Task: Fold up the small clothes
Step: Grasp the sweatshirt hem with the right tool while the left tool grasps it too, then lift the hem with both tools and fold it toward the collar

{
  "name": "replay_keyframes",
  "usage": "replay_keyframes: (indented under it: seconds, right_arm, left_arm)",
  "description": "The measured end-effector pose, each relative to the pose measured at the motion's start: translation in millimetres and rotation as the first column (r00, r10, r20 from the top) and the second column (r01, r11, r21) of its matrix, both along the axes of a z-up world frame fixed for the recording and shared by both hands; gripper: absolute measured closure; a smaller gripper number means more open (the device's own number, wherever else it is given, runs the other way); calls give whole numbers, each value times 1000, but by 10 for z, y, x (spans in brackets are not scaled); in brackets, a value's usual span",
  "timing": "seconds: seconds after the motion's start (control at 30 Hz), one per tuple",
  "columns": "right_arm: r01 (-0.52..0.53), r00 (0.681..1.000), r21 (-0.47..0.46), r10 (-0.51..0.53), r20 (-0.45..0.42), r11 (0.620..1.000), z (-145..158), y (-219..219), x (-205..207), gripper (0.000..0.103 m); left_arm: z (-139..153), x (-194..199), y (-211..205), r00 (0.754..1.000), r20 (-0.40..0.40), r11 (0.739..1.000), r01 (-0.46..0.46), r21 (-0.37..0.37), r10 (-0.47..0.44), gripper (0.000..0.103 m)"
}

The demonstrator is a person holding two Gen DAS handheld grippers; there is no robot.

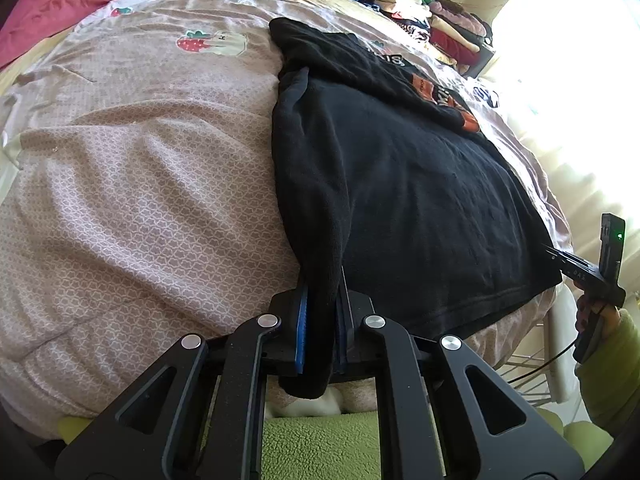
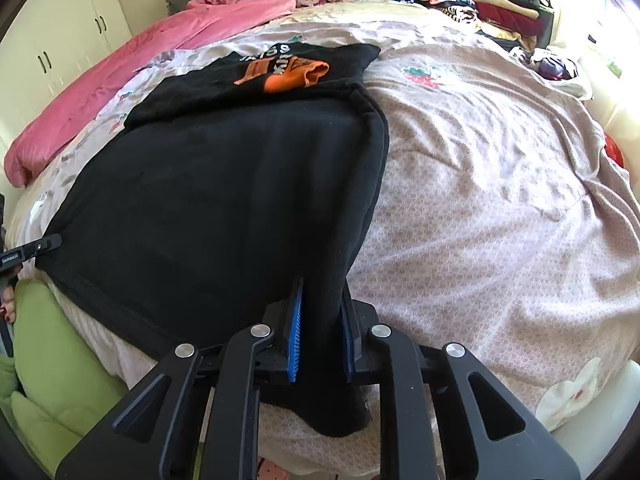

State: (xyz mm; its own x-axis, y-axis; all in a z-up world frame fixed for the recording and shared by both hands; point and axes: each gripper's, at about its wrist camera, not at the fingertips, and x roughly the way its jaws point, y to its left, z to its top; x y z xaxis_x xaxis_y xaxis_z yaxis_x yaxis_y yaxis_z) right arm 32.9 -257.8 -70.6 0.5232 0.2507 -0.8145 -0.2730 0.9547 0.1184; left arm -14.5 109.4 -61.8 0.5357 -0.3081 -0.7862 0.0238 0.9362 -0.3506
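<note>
A black sweatshirt [image 1: 420, 200] with an orange and white print lies flat on the bed, its top part folded over. In the left wrist view my left gripper [image 1: 322, 300] is shut on the garment's near left corner, cloth bunched between the blue pads. In the right wrist view my right gripper [image 2: 322, 300] is shut on the near right corner of the same sweatshirt [image 2: 224, 184]. The right gripper also shows in the left wrist view [image 1: 560, 258], and the left gripper shows at the left edge of the right wrist view [image 2: 44, 245].
The bed has a pink-beige patterned cover [image 1: 132, 200] with strawberry patches. A pink duvet [image 2: 120, 80] lies at the far side. Stacks of folded clothes [image 2: 480, 0] sit at the head. Green cushions [image 2: 60, 344] are by the near edge. White cupboards [image 2: 60, 40] stand at the left.
</note>
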Motion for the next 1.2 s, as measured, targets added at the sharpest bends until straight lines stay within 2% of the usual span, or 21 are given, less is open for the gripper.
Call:
replay_keyframes:
  seconds: [0.03, 0.1, 0.2, 0.27, 0.37, 0.57, 0.83, 1.0, 1.2]
  right_arm:
    - [-2, 1000, 2, 2, 0, 1000, -4, 7, -11, 85]
    - [-13, 1000, 7, 13, -11, 1000, -25, 21, -31, 72]
    - [-25, 999, -2, 25, -22, 1000, -74, 37, -76, 67]
    - [-24, 1000, 1, 24, -16, 1000, -99, 38, -91, 70]
    - [-27, 1000, -1, 27, 11, 1000, -39, 24, -112, 93]
    - [-34, 997, 69, 29, 74, 997, 235, -127, -141, 94]
    - [-46, 981, 159, 15, 192, 986, 683, -205, -54, 94]
    - [-50, 965, 224, -10, 261, 973, 912, -223, 133, 94]
    - [-43, 945, 242, -39, 325, 969, 1123, -235, 539, 94]
  left_arm:
    - [-8, 6, -6, 1000, -6, 1000, 2, 3, -2, 98]
    - [-23, 21, -19, 1000, -18, 1000, 4, 10, -4, 97]
    - [-45, 44, -38, 999, -34, 1000, 7, 21, -6, 96]
    - [-49, 53, -40, 999, -37, 1000, 6, 23, -6, 96]
    - [-27, 37, -27, 1000, -23, 1000, 0, 23, 1, 98]
    - [121, 16, 23, 1000, 21, 1000, -13, 20, 13, 100]
    - [586, 157, 124, 992, 125, 999, -32, 17, 30, 100]
    - [845, 410, 228, 981, 181, 998, -66, 2, 65, 100]
    - [1018, 751, 311, 974, 207, 995, -100, 3, 97, 100]
